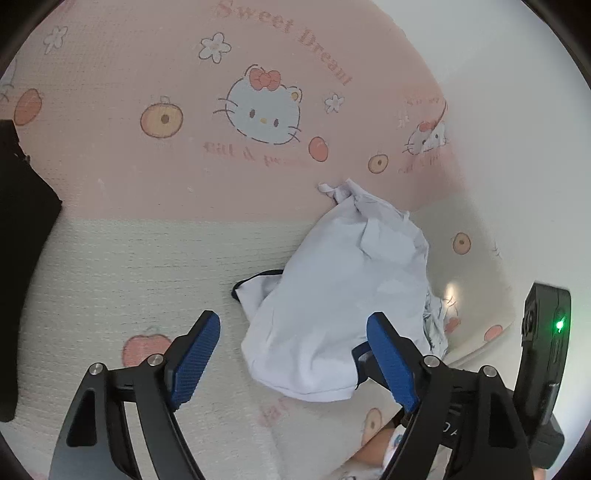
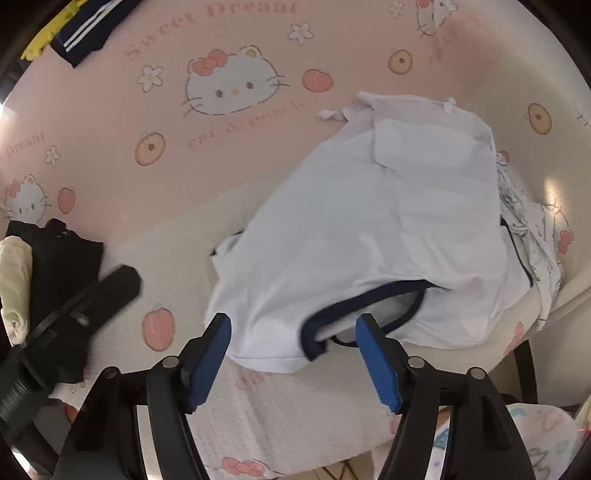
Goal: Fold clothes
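The white shirt (image 2: 369, 229) lies bunched on the cartoon-print mat (image 2: 110, 122). Left claw (image 1: 293, 354) and right claw (image 2: 293, 350) both stand spread over its near edge, pinching nothing.

Soft even light, fisheye-bowed edges, dark vignetted corners

White shirt (image 2: 373, 229) with navy-trimmed neckline lying rumpled on a pink and cream cartoon-cat blanket (image 2: 110, 122), right gripper (image 2: 293, 328) above its near edge – blue pads apart, nothing gripped – black garment (image 2: 62, 258) at left, navy striped garment (image 2: 88, 26) at top left
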Motion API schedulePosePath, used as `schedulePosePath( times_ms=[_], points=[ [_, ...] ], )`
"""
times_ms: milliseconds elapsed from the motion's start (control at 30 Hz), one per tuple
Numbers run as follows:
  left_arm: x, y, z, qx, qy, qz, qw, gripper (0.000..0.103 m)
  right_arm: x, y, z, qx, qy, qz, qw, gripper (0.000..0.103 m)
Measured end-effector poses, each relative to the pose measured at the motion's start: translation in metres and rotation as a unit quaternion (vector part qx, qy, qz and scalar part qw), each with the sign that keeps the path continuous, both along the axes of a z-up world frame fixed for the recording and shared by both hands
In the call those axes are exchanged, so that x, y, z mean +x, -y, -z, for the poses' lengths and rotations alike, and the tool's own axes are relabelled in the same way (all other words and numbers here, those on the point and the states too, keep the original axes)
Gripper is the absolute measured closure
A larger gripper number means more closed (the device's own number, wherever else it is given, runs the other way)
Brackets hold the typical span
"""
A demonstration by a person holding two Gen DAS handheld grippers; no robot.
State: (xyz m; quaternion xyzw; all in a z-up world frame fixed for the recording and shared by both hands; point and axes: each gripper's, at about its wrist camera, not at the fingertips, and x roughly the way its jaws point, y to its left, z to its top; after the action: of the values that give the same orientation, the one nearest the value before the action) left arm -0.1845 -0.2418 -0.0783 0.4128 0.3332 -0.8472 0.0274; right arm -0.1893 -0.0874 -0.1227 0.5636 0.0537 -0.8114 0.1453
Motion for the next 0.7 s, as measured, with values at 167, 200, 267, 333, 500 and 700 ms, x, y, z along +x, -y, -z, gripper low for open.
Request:
schedulePosePath(
  times_ms=[167, 200, 267, 333, 500, 700],
  points=[
    [-0.015, -0.013, 0.003, -0.03, 0.016, 0.021, 0.9992, 0.022, -0.008, -0.02, 0.001, 0.018, 0.0, -0.009, 1.0, 0.033],
    [-0.018, -0.016, 0.004, -0.032, 0.016, 0.026, 0.999, 0.022, -0.011, -0.024, 0.001, 0.021, -0.001, -0.013, 1.0, 0.033],
    [-0.023, -0.023, 0.007, -0.035, 0.022, 0.035, 0.9985, 0.022, -0.02, -0.035, 0.003, 0.028, -0.001, -0.024, 0.999, 0.033],
    [-0.027, -0.03, 0.01, -0.043, 0.03, 0.048, 0.9975, 0.022, -0.031, -0.046, 0.006, 0.034, 0.006, -0.038, 0.999, 0.033],
    [-0.038, -0.054, 0.019, -0.077, 0.049, 0.091, 0.9917, 0.022, -0.054, -0.082, 0.003, 0.049, -0.009, -0.028, 0.998, 0.033],
    [-0.047, -0.079, 0.032, -0.091, 0.067, 0.126, 0.9855, 0.022, -0.074, -0.126, 0.017, -0.019, -0.016, 0.018, 1.0, 0.029]
  ],
)
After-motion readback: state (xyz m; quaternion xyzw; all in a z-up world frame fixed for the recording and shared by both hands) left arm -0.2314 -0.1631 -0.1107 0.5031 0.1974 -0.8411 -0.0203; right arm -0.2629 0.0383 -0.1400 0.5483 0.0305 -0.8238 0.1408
